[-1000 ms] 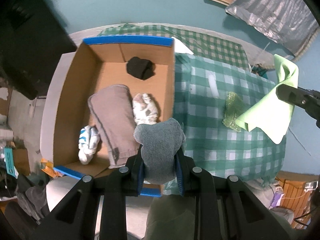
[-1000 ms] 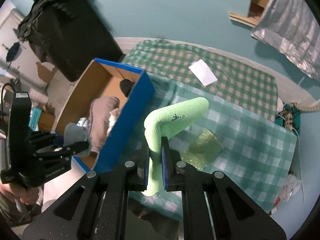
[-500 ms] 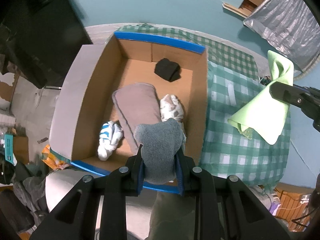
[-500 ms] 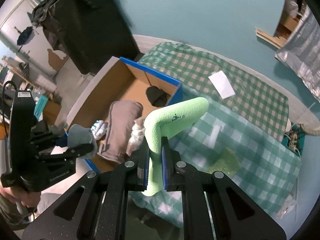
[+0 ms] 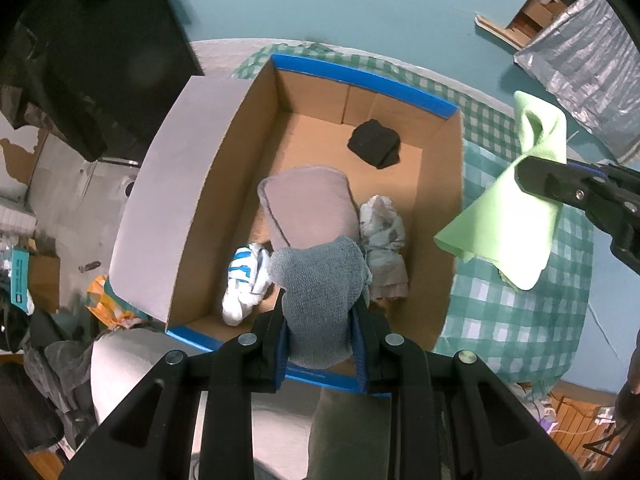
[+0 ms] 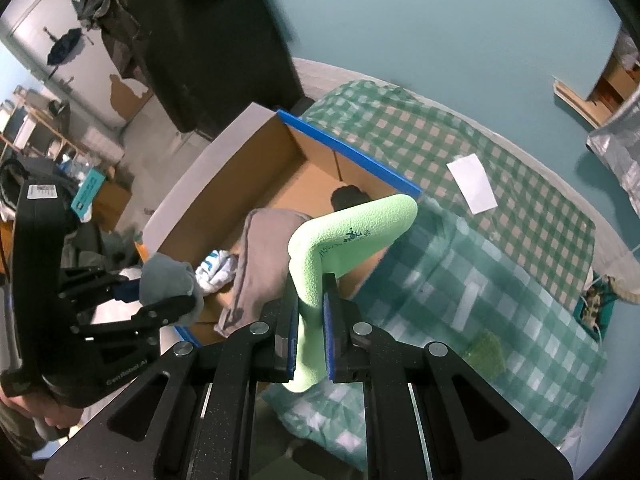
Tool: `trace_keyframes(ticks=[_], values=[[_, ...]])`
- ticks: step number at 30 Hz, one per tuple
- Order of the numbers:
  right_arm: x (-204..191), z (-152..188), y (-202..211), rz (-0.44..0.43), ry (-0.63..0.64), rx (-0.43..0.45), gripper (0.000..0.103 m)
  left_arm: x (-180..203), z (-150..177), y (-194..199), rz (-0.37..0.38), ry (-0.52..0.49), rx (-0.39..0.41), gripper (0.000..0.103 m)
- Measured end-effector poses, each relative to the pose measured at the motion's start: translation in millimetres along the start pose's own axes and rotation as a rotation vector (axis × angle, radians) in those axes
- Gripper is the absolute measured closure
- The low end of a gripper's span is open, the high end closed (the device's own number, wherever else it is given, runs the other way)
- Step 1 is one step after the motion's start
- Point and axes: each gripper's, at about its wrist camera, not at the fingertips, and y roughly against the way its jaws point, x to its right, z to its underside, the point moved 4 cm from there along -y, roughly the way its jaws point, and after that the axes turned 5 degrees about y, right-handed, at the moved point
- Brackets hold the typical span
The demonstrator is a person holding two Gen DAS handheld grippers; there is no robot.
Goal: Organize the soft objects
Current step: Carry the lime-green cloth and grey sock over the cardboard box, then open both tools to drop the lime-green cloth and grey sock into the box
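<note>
While the left gripper (image 5: 320, 320) is clamped on a rolled grey knitted cloth (image 5: 318, 288), that bundle hangs over the near end of the open brown cardboard box with blue-taped edges (image 5: 224, 184). Its weave is coarse and its top bulges past the pads. The right gripper (image 6: 310, 320) is pinched tight on a thin lime-green microfibre cloth (image 6: 348, 236), which folds over above the fingers and droops at about 3 o'clock in the left wrist view, beside the box's right wall. Inside the box, a folded taupe towel (image 5: 308, 204) lies mid-floor, a white-and-blue sock bundle (image 5: 246, 280) at 8 o'clock of it, a pale crumpled cloth (image 5: 382, 240) at 4 o'clock, and a black fabric wad (image 5: 374, 144) at 1 o'clock. Bare cardboard shows along the left wall and far end. A green checked tablecloth (image 5: 512, 320) spreads to the right.
</note>
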Motion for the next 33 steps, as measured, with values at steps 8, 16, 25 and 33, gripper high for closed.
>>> trace_keyframes(ticks=[8,16,25,33], values=[[-15,-16,-23,-0.023,0.024,-0.019,0.094,-14,-6,-6,-0.003,0.045,-0.002,0.077],[-24,-25,-44,-0.030,0.037,-0.053,0.091,-24,-10,-4,-0.012,0.094,0.015,0.070],[-25,-25,-41,0.019,0.035,-0.049,0.046,-28,-10,4,-0.018,0.114,0.048,0.048],[-14,-18,-28,0.034,-0.005,-0.034,0.045,-20,-6,16,0.001,0.106,0.069,0.048]])
